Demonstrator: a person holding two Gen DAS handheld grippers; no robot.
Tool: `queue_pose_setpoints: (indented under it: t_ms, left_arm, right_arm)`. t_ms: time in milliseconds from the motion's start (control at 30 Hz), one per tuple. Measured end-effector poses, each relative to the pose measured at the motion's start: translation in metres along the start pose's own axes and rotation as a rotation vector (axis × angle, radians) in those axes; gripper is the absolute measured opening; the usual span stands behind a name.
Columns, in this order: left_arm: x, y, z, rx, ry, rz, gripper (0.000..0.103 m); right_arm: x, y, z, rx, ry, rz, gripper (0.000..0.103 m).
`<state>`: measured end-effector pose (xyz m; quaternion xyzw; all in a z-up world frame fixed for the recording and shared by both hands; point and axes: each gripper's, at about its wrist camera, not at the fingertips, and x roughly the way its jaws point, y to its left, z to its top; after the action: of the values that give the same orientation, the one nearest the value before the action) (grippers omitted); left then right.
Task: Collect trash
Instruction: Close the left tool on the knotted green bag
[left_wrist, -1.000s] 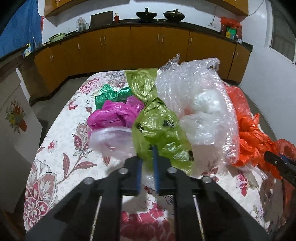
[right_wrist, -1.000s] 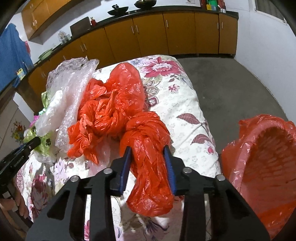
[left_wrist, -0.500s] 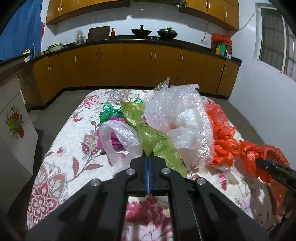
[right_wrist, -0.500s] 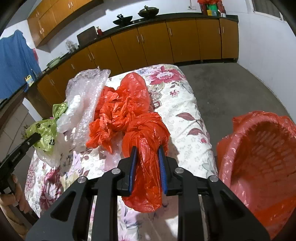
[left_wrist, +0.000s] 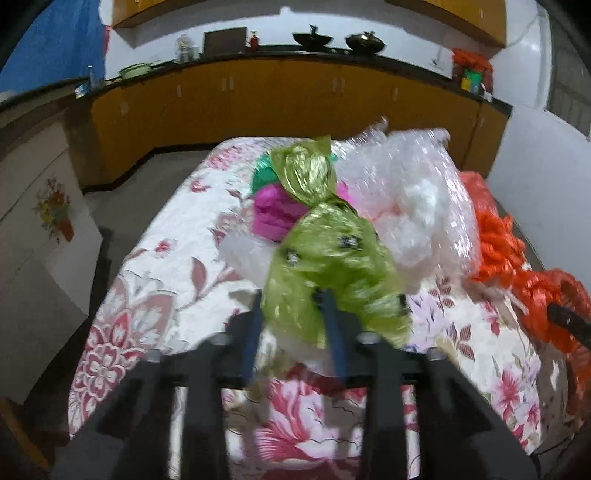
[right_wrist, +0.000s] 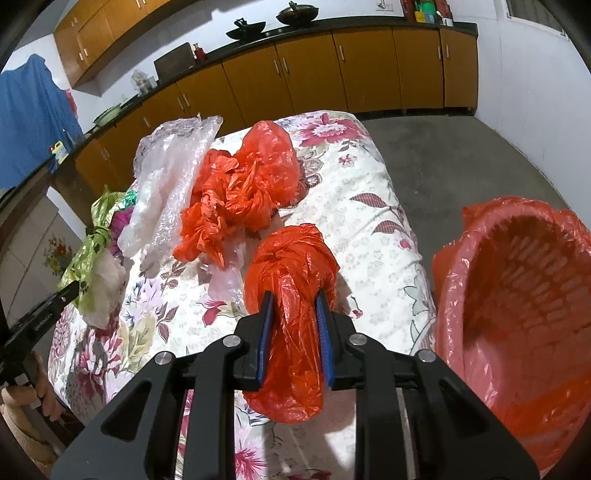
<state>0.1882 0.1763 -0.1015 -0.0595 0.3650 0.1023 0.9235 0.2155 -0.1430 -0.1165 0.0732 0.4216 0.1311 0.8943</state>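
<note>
I have a crumpled orange plastic bag (right_wrist: 291, 295) pinched between the pads of my right hand-held gripper (right_wrist: 294, 332), jaws narrow and pressing on its neck, with the bulk of it hanging below and above the pads at the near right edge of the floral-sheeted bed (right_wrist: 369, 206). The orange plastic-lined laundry basket (right_wrist: 517, 295), which I take for the trash bin, stands just beside that edge, to the right of the bag. To do this well I should keep the squeeze firm, carry the bag over the basket's rim and let go only when it hangs inside, since thin film slips easily.

My left hand-held gripper (left_wrist: 291, 328) is opening, and the yellow-green printed plastic bag (left_wrist: 325, 266) lies between its parting jaws near the middle of the bed; the view is blurred, so I cannot tell whether the pads touch it. I judge that bag needs a fresh, deeper bite before lifting.

Further out on the bed lie a second loose orange bag heap (right_wrist: 240, 184), a big sheet of clear bubble wrap (left_wrist: 406, 192), a magenta bag (left_wrist: 277, 210), a green foil scrap (left_wrist: 264, 173) and a whitish bag (left_wrist: 247, 254). Brown kitchen cabinets (right_wrist: 332, 74) line the far wall.
</note>
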Motion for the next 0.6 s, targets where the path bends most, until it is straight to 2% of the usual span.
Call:
queue_pose_setpoints:
  t_ms: [167,300,400,533,600]
  left_arm:
    - [-0.017,-0.006,0.017,0.014,-0.084,0.017,0.064]
    - [-0.017,-0.019,0.035,0.033,-0.118,0.009,0.069]
    - [-0.005,-0.030,0.045,0.045,-0.094,-0.016,0.069]
    - [0.026,-0.045,0.049,0.074,-0.008,0.007,0.069]
    - [0.042,-0.047,0.045,0.077,0.045,0.026,0.065]
  right_arm:
    - [0.001,-0.001,0.001,0.004,-0.003,0.001,0.023]
    - [0.001,-0.001,0.000,0.005,0.002,0.002,0.023]
    - [0.002,-0.001,0.000,0.005,0.003,0.002,0.023]
    - [0.003,-0.001,0.000,0.007,0.005,0.003,0.023]
    - [0.003,-0.001,0.000,0.006,0.005,0.003,0.023]
